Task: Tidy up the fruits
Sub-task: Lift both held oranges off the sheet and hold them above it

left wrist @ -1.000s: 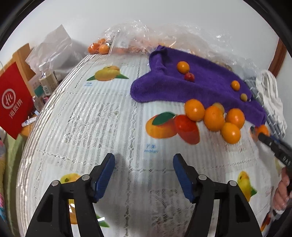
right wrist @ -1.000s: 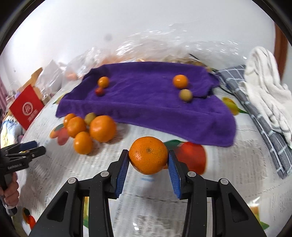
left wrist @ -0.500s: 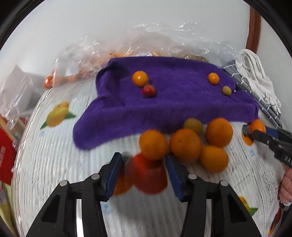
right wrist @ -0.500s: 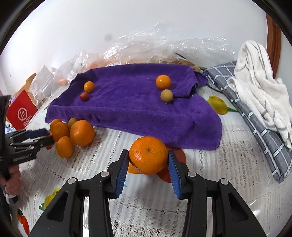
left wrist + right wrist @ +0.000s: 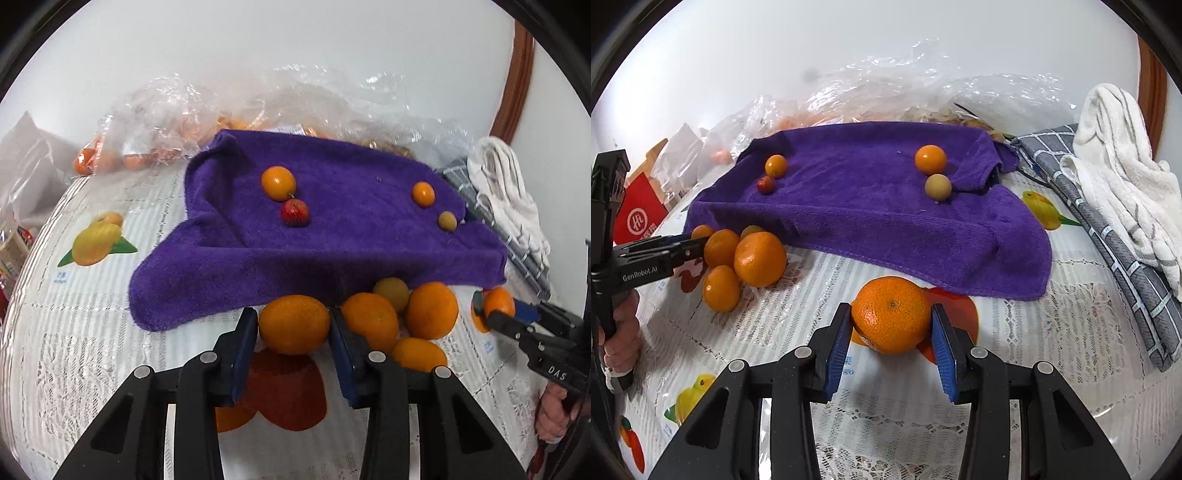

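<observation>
The purple towel (image 5: 871,214) takes up the middle of the table, its front hem hanging loose over the lace tablecloth (image 5: 1052,350). There's open cloth in front of the hem and off to the right, up to the grey checked cloth (image 5: 1108,236) with a white towel (image 5: 1123,177) piled on it. Crinkly plastic bags (image 5: 177,110) crowd the back edge.

Count on the towel: two small orange fruits, one red one (image 5: 294,212) and one yellowish one (image 5: 938,187), so four. In front of the hem on the left is a cluster (image 5: 738,258) of four oranges plus a greenish-yellow one tucked behind, one of them being the orange the left gripper has.

The left gripper (image 5: 293,334) has just been closing and its blue pads now sit against both sides of the leftmost orange (image 5: 294,324) in that cluster, right at the towel's hem. The right gripper (image 5: 892,332) is pinching a big orange (image 5: 891,314) near the hem.
</observation>
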Available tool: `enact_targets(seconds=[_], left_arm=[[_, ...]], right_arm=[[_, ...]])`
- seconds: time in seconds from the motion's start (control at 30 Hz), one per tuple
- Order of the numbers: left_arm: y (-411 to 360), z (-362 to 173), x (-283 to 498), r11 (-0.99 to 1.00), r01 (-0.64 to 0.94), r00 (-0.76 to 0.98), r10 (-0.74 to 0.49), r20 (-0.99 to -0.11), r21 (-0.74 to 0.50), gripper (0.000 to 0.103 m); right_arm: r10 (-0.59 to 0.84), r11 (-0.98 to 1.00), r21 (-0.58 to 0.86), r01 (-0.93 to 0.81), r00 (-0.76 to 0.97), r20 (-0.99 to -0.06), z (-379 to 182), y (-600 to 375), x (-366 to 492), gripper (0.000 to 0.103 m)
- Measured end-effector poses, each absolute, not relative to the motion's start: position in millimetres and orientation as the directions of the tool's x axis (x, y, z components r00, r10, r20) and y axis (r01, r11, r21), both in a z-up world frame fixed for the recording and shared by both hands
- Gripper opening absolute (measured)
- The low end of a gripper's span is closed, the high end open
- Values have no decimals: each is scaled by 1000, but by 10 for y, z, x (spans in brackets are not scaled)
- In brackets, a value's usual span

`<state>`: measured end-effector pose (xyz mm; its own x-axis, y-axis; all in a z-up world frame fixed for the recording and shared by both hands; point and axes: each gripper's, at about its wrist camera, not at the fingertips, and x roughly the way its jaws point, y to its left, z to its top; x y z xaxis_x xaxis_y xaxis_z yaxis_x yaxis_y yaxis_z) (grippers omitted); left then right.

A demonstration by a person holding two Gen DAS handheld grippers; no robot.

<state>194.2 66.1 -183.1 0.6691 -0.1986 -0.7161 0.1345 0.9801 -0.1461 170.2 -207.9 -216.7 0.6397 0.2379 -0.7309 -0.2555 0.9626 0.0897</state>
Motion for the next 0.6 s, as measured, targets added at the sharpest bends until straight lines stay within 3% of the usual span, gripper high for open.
enact_targets(seconds=[0.23,0.6], left_arm=[[689,-1730,1874,988,88,722,-149,-676,-124,37],[953,-1505,1767,968,48,787,-189,-588,-248,37]], right_arm=[[236,965,98,-244,642,-729,-2165,-2104,1701,42],[262,959,117,-257,655,-709,-2125,-2113,1646,42]])
